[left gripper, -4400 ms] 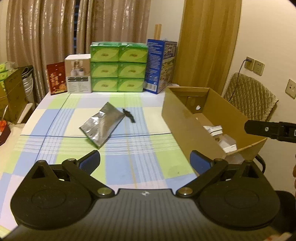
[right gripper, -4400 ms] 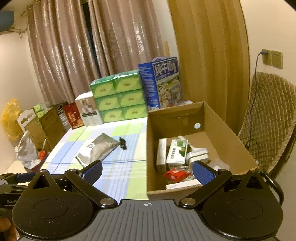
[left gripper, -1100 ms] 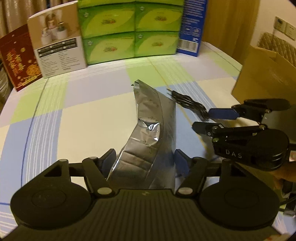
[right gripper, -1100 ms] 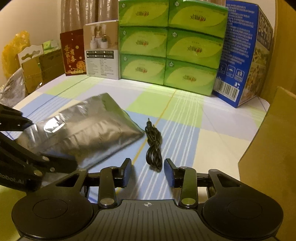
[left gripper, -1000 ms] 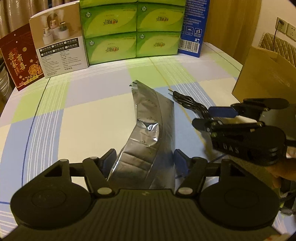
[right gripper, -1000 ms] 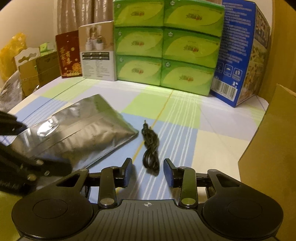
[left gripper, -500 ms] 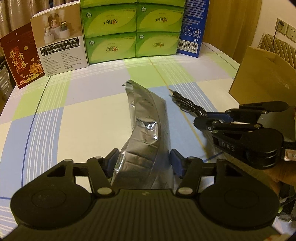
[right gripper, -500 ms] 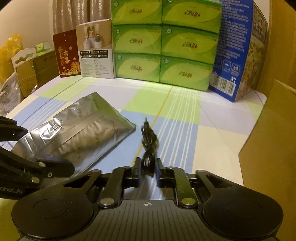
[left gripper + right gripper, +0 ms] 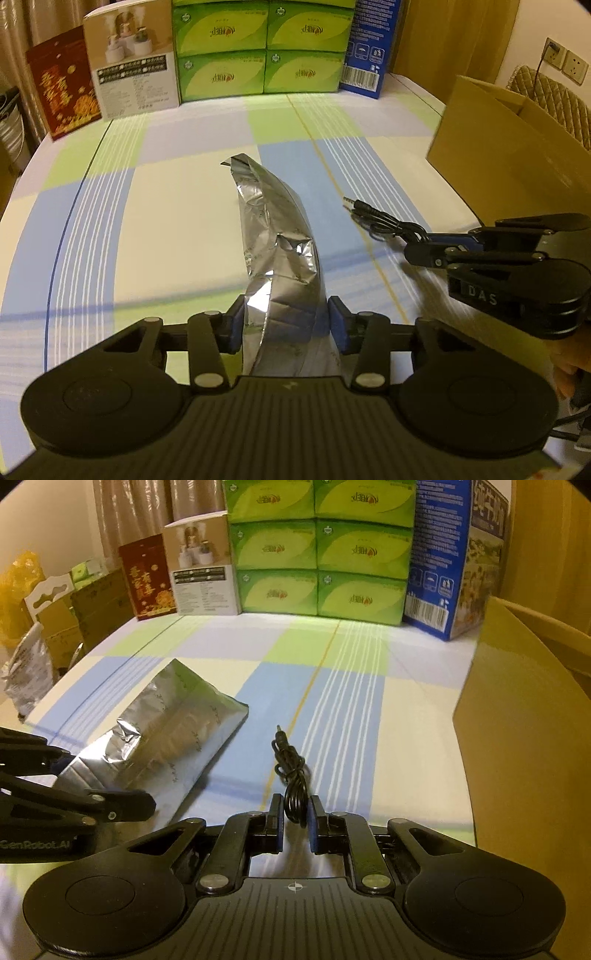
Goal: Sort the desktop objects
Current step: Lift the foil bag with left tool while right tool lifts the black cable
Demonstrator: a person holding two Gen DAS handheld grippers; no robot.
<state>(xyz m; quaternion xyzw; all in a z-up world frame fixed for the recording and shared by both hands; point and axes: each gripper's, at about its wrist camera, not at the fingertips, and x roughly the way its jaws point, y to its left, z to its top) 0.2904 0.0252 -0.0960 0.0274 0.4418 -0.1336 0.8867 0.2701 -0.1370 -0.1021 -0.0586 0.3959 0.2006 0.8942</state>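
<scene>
Left wrist view: left gripper [image 9: 285,325] clamps the foil pouch [image 9: 275,236] mid-tabletop; right gripper [image 9: 296,821] pinches the black cable [image 9: 291,771]. Checked tablecloth [image 9: 177,206], cardboard box [image 9: 491,147] at right edge, green cartons [image 9: 317,550], curtains behind.

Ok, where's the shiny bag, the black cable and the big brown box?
bag [image 9: 280,258], left wrist view, crinkled middle of the foil.
cable [image 9: 293,775], right wrist view, coiled part just ahead of the fingers.
box [image 9: 491,147], left wrist view, its outer side wall.
</scene>
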